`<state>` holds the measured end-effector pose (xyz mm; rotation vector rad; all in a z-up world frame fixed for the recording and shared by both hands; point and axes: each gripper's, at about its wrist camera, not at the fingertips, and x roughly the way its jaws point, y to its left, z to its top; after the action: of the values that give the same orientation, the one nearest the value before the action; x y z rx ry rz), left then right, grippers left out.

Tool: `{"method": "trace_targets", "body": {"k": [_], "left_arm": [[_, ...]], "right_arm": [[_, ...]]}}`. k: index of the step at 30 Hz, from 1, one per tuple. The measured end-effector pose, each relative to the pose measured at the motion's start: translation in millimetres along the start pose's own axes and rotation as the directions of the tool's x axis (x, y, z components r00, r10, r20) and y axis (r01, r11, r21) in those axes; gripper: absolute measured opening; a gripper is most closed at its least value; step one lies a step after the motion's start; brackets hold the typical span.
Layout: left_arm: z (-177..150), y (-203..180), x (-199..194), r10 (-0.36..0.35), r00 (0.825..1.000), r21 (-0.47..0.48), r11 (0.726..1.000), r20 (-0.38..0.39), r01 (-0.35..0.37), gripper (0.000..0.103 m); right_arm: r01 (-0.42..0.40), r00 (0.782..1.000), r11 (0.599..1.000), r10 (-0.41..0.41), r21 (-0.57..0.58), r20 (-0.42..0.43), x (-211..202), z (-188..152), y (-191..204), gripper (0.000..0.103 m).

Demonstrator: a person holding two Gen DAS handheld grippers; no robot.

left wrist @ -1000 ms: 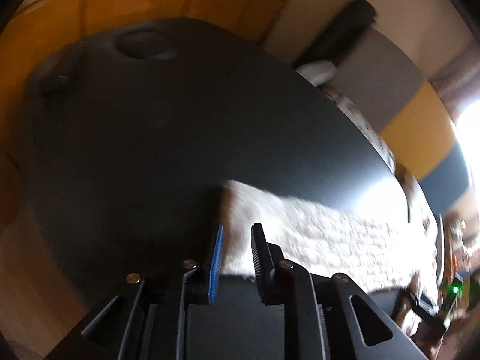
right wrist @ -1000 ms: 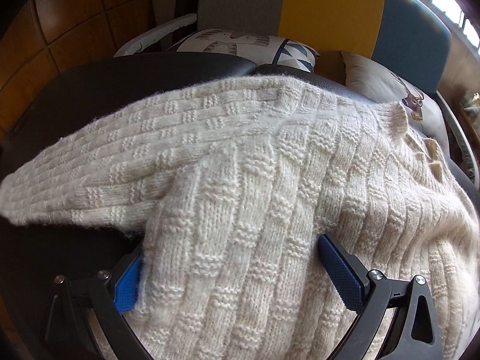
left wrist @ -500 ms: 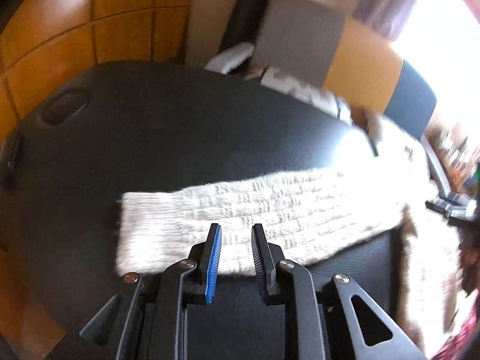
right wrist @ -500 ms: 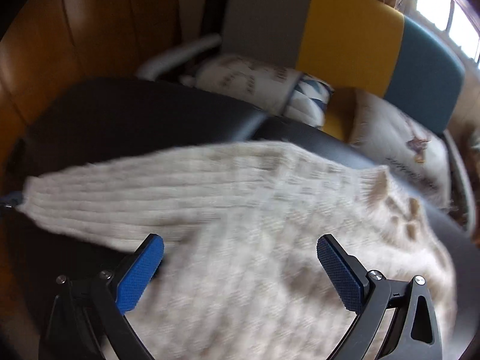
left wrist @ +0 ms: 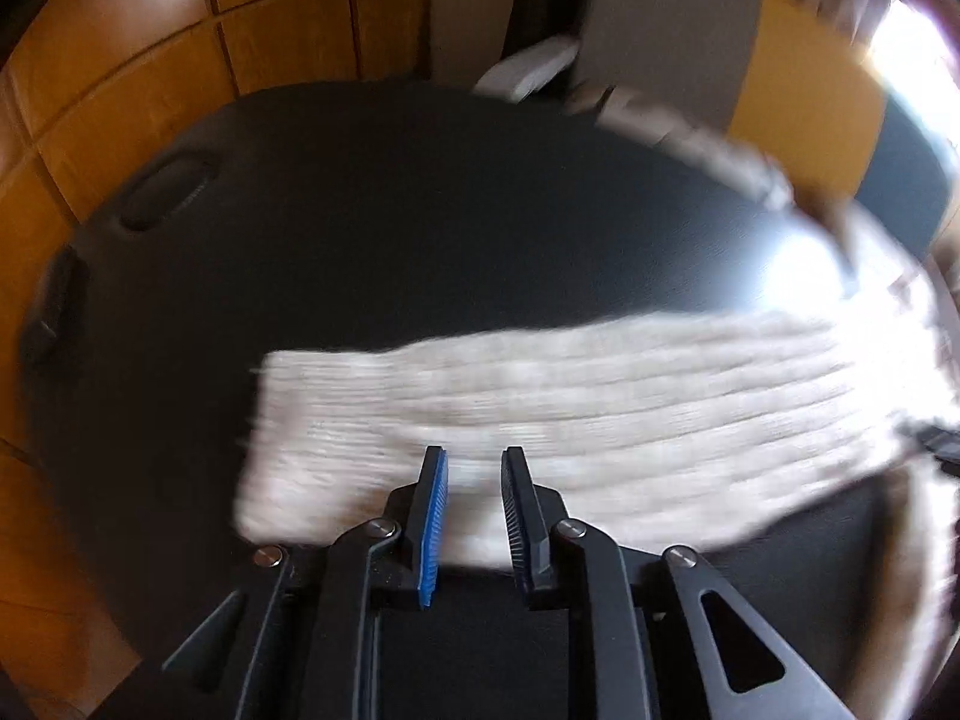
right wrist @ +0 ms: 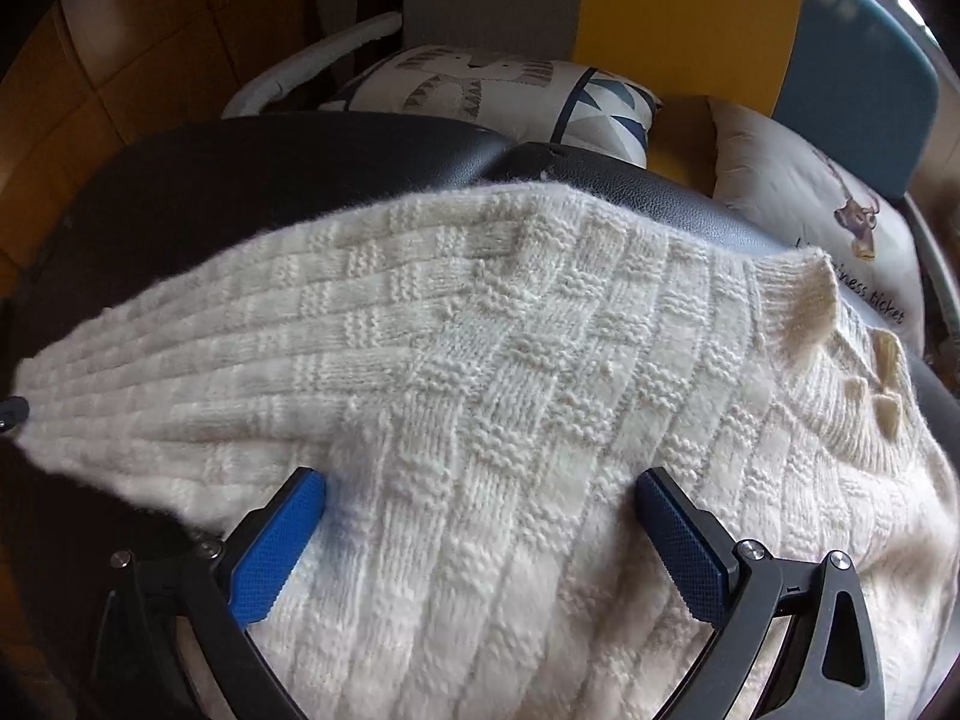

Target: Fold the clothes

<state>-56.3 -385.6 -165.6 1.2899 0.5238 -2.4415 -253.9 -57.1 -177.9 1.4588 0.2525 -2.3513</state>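
Observation:
A cream knitted sweater [right wrist: 510, 360] lies spread on a black padded table [right wrist: 270, 168], collar to the right. Its sleeve [left wrist: 600, 408] stretches flat across the table, cuff at the left; this view is motion-blurred. My left gripper [left wrist: 474, 468] sits at the sleeve's near edge, fingers almost together with knit between them. My right gripper [right wrist: 480, 480] is wide open over the sweater body beside the armpit, its blue pads [right wrist: 282, 534] resting against the knit with nothing pinched.
The table [left wrist: 420, 210] has an oval recess [left wrist: 162, 192] at its far left. Behind it stands a grey, yellow and blue seat back [right wrist: 678, 18] with two printed cushions [right wrist: 480, 84] [right wrist: 810, 198]. Wooden floor surrounds the table.
The sleeve has gone from bunched at my left fingertips to laid out straight across the table. The right gripper rose briefly, then came back down close over the sweater body, still open.

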Motion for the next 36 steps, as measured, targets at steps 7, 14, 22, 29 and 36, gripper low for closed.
{"method": "trace_targets", "body": {"k": [7, 14, 22, 29, 36], "left_arm": [[-46.4, -106.1, -9.2, -0.399, 0.912, 0.046, 0.913, -0.1, 0.404, 0.019], [-97.5, -193.2, 30.2, -0.422, 0.866, 0.022, 0.896, -0.269, 0.443, 0.019], [-140.8, -273.0, 12.1, -0.299, 0.935, 0.321, 0.881, -0.192, 0.348, 0.005], [-131.0, -299.6, 22.6, -0.168, 0.973, 0.388, 0.895, -0.161, 0.219, 0.01], [-126.3, -252.9, -4.9, -0.27, 0.931, 0.205, 0.924, -0.244, 0.322, 0.017]], "right_arm": [[-0.091, 0.994, 0.996, 0.091, -0.017, 0.058, -65.6, -61.4, -25.8, 0.103], [-0.109, 0.994, 0.994, 0.108, -0.03, -0.032, -71.9, -120.7, -51.9, 0.103], [-0.018, 0.999, 1.0, 0.019, 0.018, -0.042, -65.1, -169.5, -78.1, 0.103], [0.013, 1.0, 0.997, -0.014, 0.071, 0.021, -74.8, -188.6, -90.6, 0.103], [-0.109, 0.99, 0.992, 0.103, 0.057, 0.1, -119.5, -197.6, -92.0, 0.103]]}}
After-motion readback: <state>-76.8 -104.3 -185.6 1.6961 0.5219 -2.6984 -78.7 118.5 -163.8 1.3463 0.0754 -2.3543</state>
